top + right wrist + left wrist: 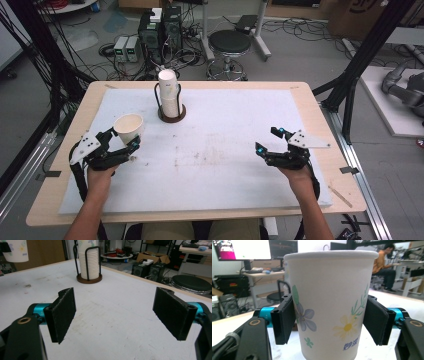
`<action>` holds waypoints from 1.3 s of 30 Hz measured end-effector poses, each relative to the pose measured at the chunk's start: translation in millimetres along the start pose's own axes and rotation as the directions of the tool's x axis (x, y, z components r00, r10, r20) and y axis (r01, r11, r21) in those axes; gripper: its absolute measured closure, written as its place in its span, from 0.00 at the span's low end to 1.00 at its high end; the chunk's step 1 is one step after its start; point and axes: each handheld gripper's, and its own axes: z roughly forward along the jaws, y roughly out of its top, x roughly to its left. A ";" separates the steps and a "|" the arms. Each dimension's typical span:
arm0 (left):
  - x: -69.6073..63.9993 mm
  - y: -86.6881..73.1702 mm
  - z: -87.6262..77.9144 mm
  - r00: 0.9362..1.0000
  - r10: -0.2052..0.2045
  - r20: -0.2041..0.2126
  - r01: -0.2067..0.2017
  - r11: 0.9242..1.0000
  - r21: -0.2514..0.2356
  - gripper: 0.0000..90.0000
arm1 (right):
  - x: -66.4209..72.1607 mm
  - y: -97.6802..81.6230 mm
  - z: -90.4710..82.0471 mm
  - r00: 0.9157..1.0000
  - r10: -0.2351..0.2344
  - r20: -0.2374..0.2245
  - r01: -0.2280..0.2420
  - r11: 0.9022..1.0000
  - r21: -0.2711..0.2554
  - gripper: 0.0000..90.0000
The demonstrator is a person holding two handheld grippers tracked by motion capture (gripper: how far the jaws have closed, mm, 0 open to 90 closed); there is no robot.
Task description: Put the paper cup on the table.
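1. My left claw (126,141) holds one paper cup (129,126), pads on both its sides. The cup is upright, left of the cup rack (170,112) and nearer to me. I cannot tell if it rests on the worktop (225,150).
2. I think I am moving this cup somewhere; next I need a clear spot to set it down gently.
3. The cup looks empty. The rack holds a tall stack of cups (89,263).
4. My right claw (269,141) is wide and holds nothing, well right of the rack.
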 end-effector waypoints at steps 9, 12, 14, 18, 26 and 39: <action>10.1 -13.1 6.0 0.998 -0.053 -0.034 0.056 0.996 0.071 0.35 | 0.2 -1.4 2.7 1.000 -0.003 -0.014 0.003 1.000 0.007 0.21; 12.7 -18.6 8.3 0.996 -0.061 -0.060 0.068 0.989 0.132 0.35 | 1.6 -2.8 4.2 1.000 -0.006 -0.026 0.006 1.000 0.014 0.21; 13.2 -22.3 10.3 0.996 -0.057 -0.064 0.068 0.982 0.179 0.35 | 1.4 -3.2 4.6 0.999 -0.008 -0.031 0.009 1.000 0.015 0.21; 13.2 -27.0 13.7 0.997 -0.037 -0.072 0.053 0.970 0.238 0.35 | 1.2 -2.1 4.7 0.999 -0.008 -0.038 0.009 1.000 0.009 0.21; 12.2 -31.9 17.6 0.996 -0.025 -0.091 0.052 0.947 0.316 0.36 | -0.3 -2.6 5.4 0.999 -0.003 -0.040 0.004 1.000 0.011 0.21; 1.5 -30.4 5.8 0.988 -0.031 -0.150 0.093 0.896 0.435 0.38 | -0.5 -2.9 1.5 0.999 -0.001 -0.045 0.002 1.000 0.014 0.21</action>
